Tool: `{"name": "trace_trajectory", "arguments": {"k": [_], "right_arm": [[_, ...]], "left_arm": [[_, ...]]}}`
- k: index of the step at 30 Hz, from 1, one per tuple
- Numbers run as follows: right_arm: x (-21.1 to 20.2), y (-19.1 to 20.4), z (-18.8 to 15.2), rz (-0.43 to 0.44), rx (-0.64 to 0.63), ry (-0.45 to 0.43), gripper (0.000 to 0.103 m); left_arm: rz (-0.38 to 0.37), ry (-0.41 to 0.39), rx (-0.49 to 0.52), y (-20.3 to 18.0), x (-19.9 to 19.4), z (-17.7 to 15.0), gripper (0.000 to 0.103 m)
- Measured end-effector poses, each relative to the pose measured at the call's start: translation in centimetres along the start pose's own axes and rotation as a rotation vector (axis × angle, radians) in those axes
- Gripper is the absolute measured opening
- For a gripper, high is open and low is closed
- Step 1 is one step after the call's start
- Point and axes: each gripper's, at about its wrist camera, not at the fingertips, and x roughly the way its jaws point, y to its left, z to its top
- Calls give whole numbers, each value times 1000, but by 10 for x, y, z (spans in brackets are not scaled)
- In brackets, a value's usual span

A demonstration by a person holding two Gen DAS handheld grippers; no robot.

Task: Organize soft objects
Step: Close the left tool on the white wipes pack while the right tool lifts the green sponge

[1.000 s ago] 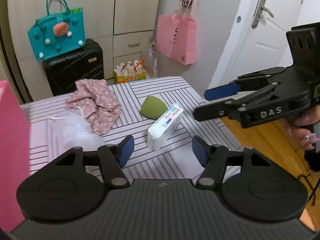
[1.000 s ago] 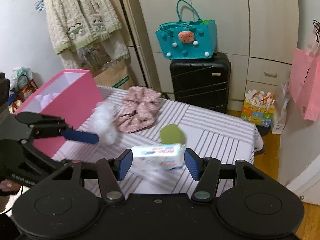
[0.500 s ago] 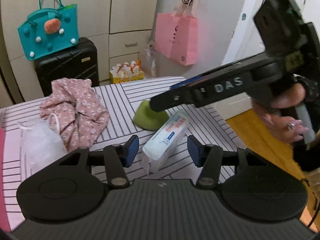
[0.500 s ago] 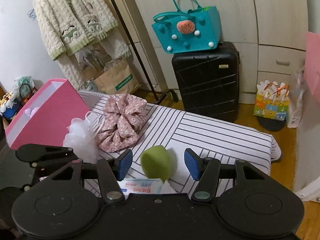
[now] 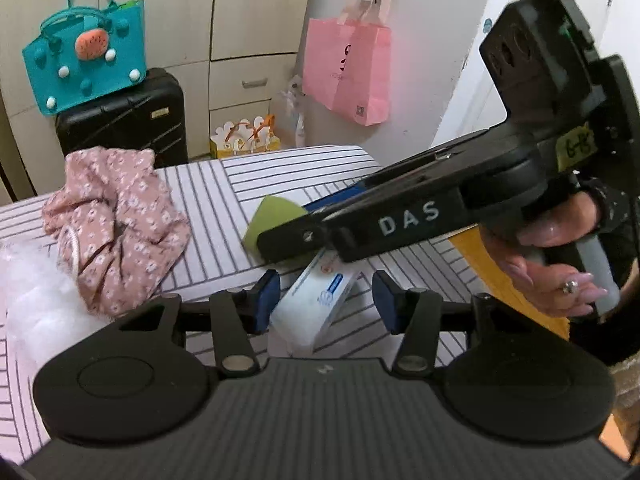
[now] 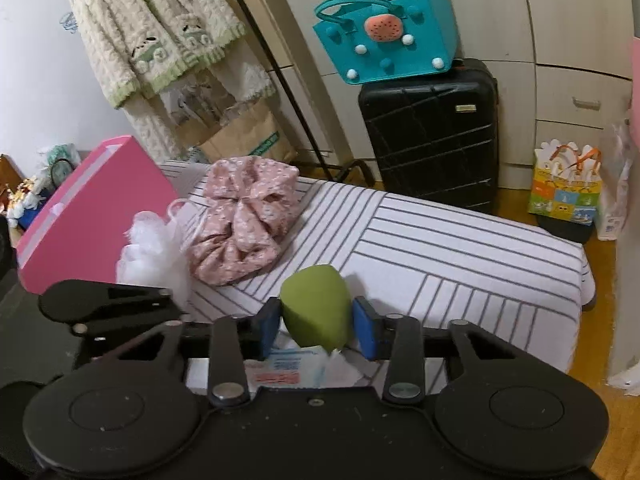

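A green sponge sits on the striped table between the blue pads of my right gripper, which touch its sides. The sponge also shows in the left wrist view, partly hidden by the right gripper's arm. A white tissue pack lies just in front of my left gripper, which is open and empty. A pink floral cloth bundle and a white mesh puff lie to the left. A pink box stands at the table's left end.
A black suitcase with a teal bag on top stands behind the table. A pink paper bag hangs on the wall. A cream cardigan hangs at the back left. The table's right edge drops to a wooden floor.
My right gripper moved forward over the tissue pack to the green sponge and narrowed onto it. My left gripper drew closer to the tissue pack and stayed open.
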Motion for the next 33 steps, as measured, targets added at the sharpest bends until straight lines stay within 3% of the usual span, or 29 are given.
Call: {"name": "trace_trajectory", "arguments": {"k": [1,2,7,24,33], "right_arm": [[-1,3,-1,-15,-13,-7,43],[-1,5,-2,-24,-21,-10,43],[-9,10,-8,-42,1,-34,42],[-44,40,-29,-83,17,-82,42],[-61,62,-54,-146,-4,-66,42]], "left_arm": [[-3,1,4,-2,2,0,30],[-8,9,2,-2,3,0,26],[-51,46,-35,2,4,-3,19],[-96,58,-125,-5,-41,-29,19],[-115,62,-177,4,-78,-45,19]]}}
